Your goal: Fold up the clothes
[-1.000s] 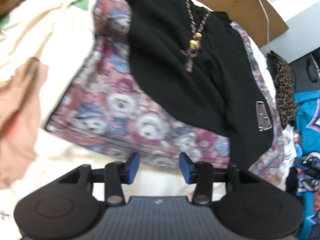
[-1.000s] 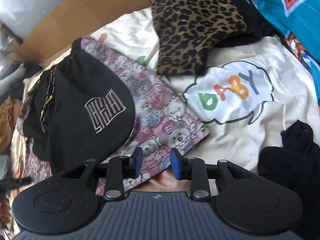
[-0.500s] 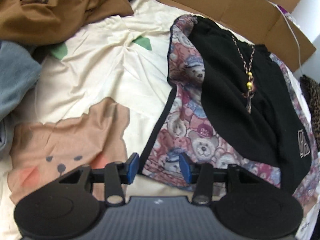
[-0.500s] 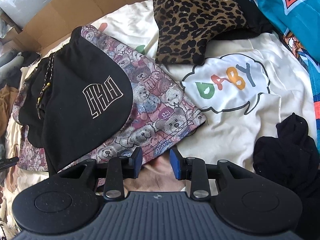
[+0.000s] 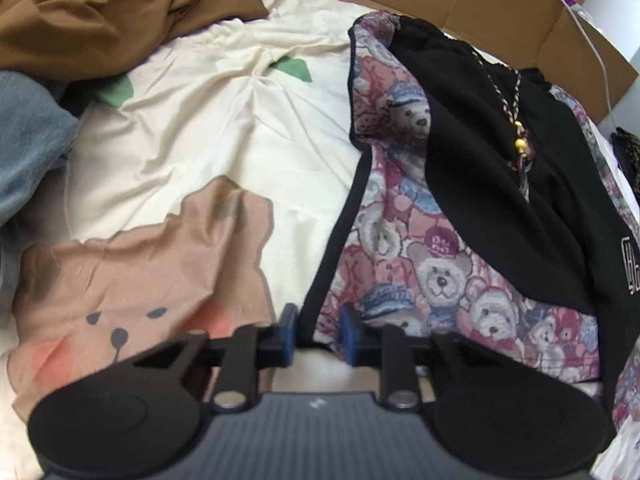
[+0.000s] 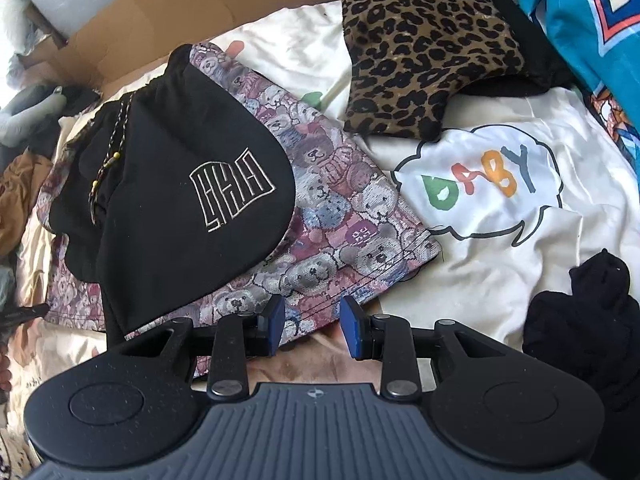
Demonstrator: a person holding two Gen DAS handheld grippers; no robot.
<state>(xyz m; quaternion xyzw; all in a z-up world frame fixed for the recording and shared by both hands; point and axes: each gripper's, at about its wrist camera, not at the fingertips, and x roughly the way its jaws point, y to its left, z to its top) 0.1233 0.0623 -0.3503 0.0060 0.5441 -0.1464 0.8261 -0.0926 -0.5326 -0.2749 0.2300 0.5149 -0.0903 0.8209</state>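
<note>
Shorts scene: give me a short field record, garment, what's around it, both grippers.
garment: bear-print shorts with black panels, spread flat on cream sheet
drawstring: beaded cord lying on the black waist area
left gripper: jaws closing, black-trimmed edge of the shorts between the pads
right gripper: part open at the hem, hem between the pads, not pressed
beside: leopard cushion, black garment, brown garment
behind: cardboard
</note>
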